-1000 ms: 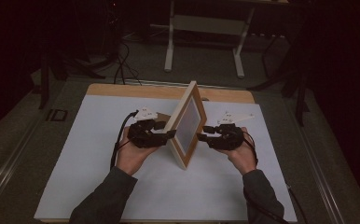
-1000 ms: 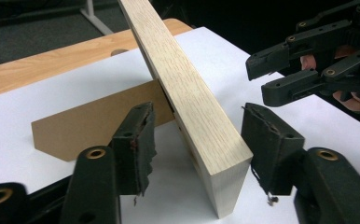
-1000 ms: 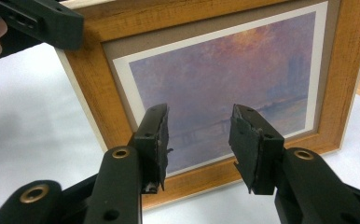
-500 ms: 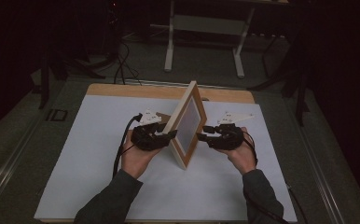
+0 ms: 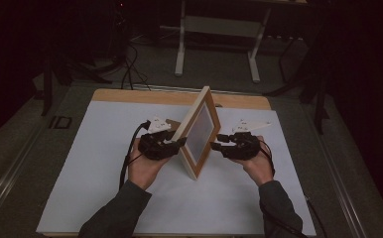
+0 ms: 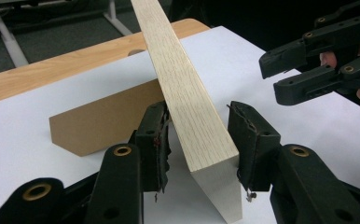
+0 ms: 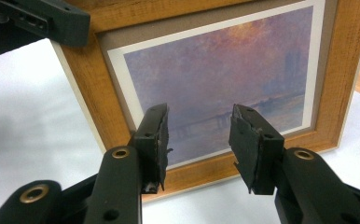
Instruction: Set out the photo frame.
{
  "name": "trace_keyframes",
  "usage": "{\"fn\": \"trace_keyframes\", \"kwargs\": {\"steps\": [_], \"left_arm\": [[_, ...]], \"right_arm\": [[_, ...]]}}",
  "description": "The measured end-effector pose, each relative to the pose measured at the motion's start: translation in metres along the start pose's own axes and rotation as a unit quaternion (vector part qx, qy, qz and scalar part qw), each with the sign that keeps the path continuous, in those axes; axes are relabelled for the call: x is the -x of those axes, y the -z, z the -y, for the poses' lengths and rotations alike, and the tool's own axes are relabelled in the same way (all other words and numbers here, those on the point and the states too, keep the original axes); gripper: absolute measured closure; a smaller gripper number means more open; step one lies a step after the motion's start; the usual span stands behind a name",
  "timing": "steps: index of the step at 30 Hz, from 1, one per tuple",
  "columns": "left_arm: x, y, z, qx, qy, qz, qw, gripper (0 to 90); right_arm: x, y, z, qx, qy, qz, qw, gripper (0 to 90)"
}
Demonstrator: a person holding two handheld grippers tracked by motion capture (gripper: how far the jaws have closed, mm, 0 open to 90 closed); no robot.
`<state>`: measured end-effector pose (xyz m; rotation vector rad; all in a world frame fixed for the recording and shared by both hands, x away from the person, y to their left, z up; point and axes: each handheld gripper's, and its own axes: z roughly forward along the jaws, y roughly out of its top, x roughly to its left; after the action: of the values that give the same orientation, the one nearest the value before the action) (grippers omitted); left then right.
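closing your left gripper (image 6: 199, 140) around the picture frame (image 5: 199, 130) edge steadies it upright; your right gripper (image 7: 197, 140) waits spread before the print.

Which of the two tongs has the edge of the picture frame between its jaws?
The left tongs: their jaws straddle the picture frame edge. The right tongs only face its picture, open.

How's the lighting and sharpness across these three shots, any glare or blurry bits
High view: dim overall, dark surroundings, the white table cover brightest, picture frame soft in detail. Left gripper view: well lit, the frame's wooden edge sharp, no glare. Right gripper view: the print sits slightly soft, the near jaws crisp, the table cover bright white at left.
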<state>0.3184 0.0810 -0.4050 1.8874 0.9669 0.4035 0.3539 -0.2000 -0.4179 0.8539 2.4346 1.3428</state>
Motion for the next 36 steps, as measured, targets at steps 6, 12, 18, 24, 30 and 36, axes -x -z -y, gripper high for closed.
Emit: {"fn": "trace_keyframes", "kwargs": {"steps": [6,12,18,24,30,36], "left_arm": [[-0.007,0.001,0.000,0.001,0.010,0.007,0.9999,61.7],[-0.018,0.003,0.000,0.002,0.026,0.009,0.9996,65.0],[-0.030,0.004,-0.001,0.001,0.038,0.022,0.9991,67.3],[-0.043,0.005,-0.001,0.001,0.039,0.041,0.9984,69.0],[-0.054,0.008,-0.001,-0.003,0.033,0.062,0.9976,69.2],[-0.068,0.010,0.001,0.002,0.032,0.097,0.9947,69.4]], "right_arm": [[-0.001,-0.001,0.000,-0.001,0.001,0.001,1.0000,56.0],[-0.001,-0.001,-0.001,-0.001,0.005,-0.001,1.0000,55.9],[-0.002,-0.002,-0.002,-0.003,0.006,0.000,1.0000,55.8],[-0.003,-0.003,-0.003,-0.005,0.010,-0.001,0.9999,55.7],[-0.003,-0.004,-0.004,-0.013,0.014,0.002,0.9998,55.4],[-0.002,-0.004,-0.005,-0.013,0.015,0.003,0.9998,55.2]]}}
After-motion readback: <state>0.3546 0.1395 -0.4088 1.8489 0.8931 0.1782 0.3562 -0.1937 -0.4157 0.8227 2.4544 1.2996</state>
